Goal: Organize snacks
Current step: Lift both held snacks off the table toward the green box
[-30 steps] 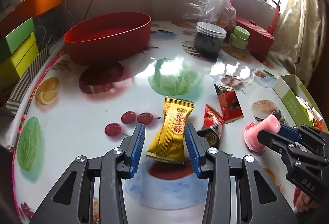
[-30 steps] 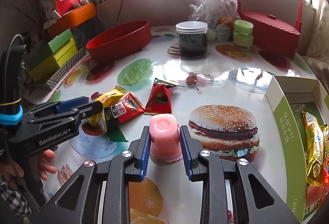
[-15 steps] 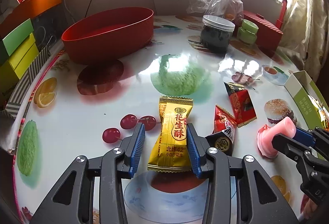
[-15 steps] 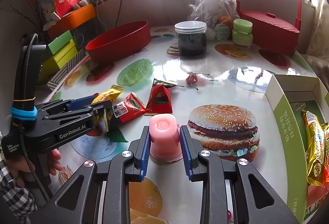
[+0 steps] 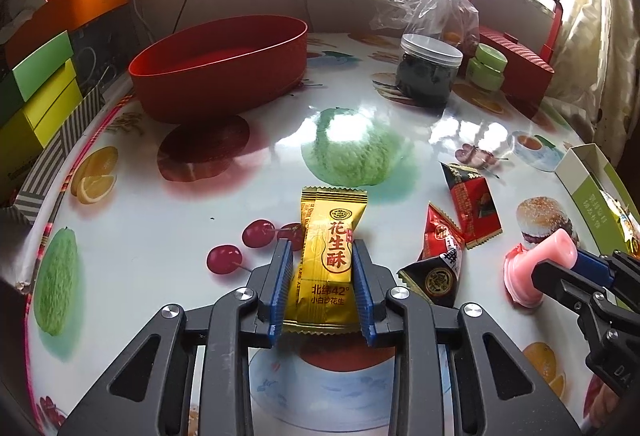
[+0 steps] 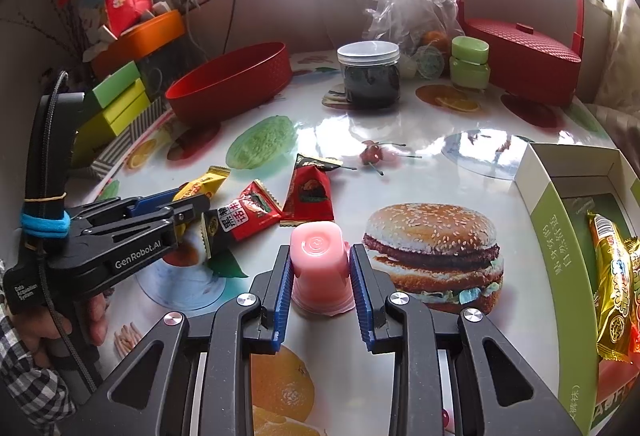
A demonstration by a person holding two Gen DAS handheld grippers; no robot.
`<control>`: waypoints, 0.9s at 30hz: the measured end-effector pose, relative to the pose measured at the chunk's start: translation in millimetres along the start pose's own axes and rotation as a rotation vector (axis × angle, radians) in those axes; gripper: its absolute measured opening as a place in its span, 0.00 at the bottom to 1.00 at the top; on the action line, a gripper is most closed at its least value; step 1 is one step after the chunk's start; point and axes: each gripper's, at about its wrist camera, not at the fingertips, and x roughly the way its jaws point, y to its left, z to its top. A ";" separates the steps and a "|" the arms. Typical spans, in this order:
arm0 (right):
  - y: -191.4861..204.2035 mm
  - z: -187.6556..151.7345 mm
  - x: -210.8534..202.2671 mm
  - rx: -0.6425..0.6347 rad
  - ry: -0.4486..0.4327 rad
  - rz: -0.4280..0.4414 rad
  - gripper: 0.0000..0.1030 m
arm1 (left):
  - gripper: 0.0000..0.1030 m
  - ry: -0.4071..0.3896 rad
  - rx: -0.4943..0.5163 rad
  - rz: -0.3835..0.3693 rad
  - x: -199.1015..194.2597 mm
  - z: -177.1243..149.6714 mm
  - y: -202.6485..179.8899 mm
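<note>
Clearly, our left gripper (image 5: 322, 276) had the yellow snack packet (image 5: 328, 260) lying lengthwise between its 2 blue pads (image 5: 280, 284), and its jaws were closing on it. The pads sat against the packet's 2 long edges around its middle; its upper end stuck out past the fingertips toward the red oval tub (image 5: 220, 64), and its lower crimped end lay back between the fingers. The packet lay on the glossy fruit-print table (image 5: 160, 204).

Our right gripper (image 6: 320, 268) was clamped on the pink jelly cup (image 6: 318, 272), which stood upside down on the table, its wider rim at the bottom. The 2 pads pressed its 2 opposite sides, and the jaws stood narrow around it. From the left wrist camera we saw the same cup (image 5: 536, 268) at the right edge, pinched by that gripper's dark fingers.

Between the 2 grippers lay 2 red wrapped snacks: one with a black end (image 5: 440, 260) just beside the yellow packet, and a second (image 5: 472, 200) a little farther off.

To the right of the jelly cup, past the printed burger (image 6: 434, 256), stood the open green-and-white box (image 6: 560, 260) with gold-wrapped snacks (image 6: 612, 292) already inside. At the far side of the table stood a dark jar with a clear lid (image 6: 370, 74).
</note>
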 end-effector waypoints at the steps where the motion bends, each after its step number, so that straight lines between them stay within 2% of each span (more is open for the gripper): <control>1: 0.2 0.0 0.1 0.000 0.000 0.000 0.26 | 0.29 0.000 0.000 0.001 -0.2 -0.3 0.1; 27: 1.4 0.6 -6.8 -0.013 -0.019 -0.022 0.26 | 0.25 -0.031 -0.022 0.002 -19.4 -4.4 -0.2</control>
